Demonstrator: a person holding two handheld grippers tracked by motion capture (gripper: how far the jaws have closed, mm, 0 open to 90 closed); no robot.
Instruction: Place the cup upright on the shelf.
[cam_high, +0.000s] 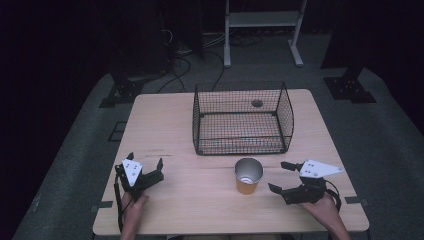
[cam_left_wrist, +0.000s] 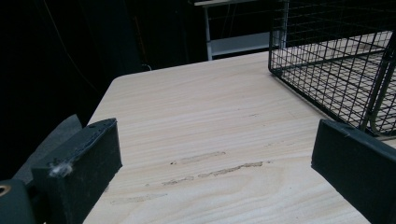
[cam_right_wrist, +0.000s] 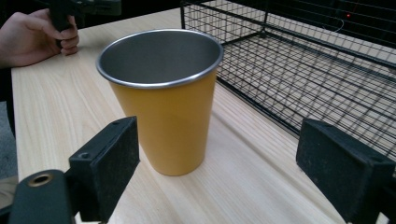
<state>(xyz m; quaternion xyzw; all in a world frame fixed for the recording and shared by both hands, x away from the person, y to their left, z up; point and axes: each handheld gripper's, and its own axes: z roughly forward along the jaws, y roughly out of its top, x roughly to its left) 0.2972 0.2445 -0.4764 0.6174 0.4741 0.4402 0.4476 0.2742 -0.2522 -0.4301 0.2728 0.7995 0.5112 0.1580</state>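
A yellow cup (cam_high: 248, 176) with a steel inside stands upright on the wooden table (cam_high: 175, 125), just in front of a black wire basket (cam_high: 242, 119). My right gripper (cam_high: 281, 176) is open a short way to the cup's right, its jaws pointing at it. In the right gripper view the cup (cam_right_wrist: 166, 100) stands just ahead of the open right gripper (cam_right_wrist: 229, 161), towards its left jaw and touching neither. My left gripper (cam_high: 146, 162) rests open at the table's front left. Between the jaws of that open left gripper (cam_left_wrist: 212, 163) lies bare wood.
The wire basket (cam_left_wrist: 345, 60) is empty and sits at the table's middle back. A small round hole (cam_high: 257, 103) in the tabletop shows behind it. A white metal stand (cam_high: 262, 22) and cables lie on the floor beyond the table.
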